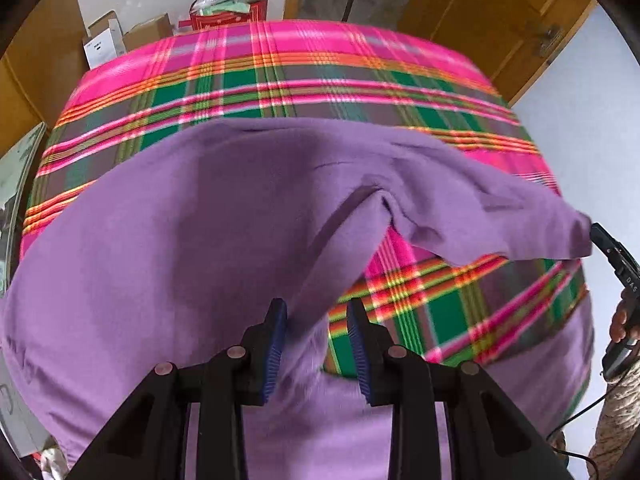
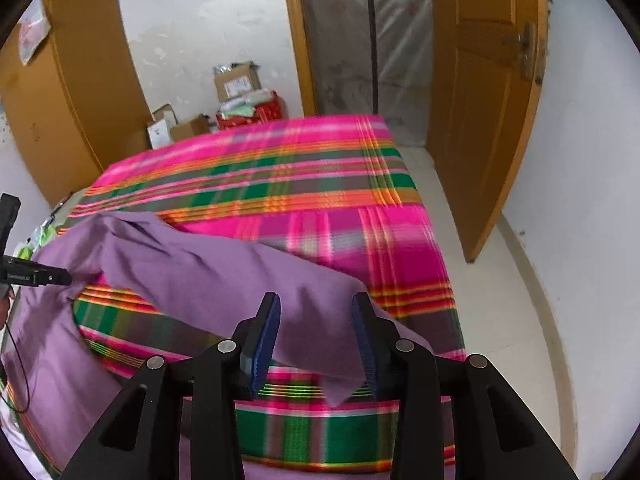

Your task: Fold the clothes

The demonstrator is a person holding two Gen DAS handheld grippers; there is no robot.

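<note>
1. Purple garment (image 1: pixel 168 248) spread over the plaid-covered bed (image 1: pixel 280 80), bulk toward 9 o'clock in the left wrist view, one long band of cloth running off toward 3 o'clock.
2. Left gripper (image 1: pixel 318 344) pointed steeply down, fingers (image 1: pixel 276 340) parted about halfway; a fold of purple cloth hanging between the pads, seemingly brushing the left pad but not visibly pinched (loose, by the look of it).
3. Right gripper (image 2: pixel 316 344) angled down over the bed's near edge, jaws likewise about half open; the end of the purple band lying across the gap between the pads, its tip drooping toward 6 o'clock, apparently unclamped.
4. Long axis of that band: from 9 o'clock, near the left gripper seen at that frame's edge, to 5 o'clock under the right fingers (image 2: pixel 366 340).
5. Deciding relation: cloth directly between both pairs of pads, each hand at one end of the band, neither clearly nearer.
6. Likely step (a judgement only): releasing or re-gripping an edge mid-fold, fold far from finished.
</note>
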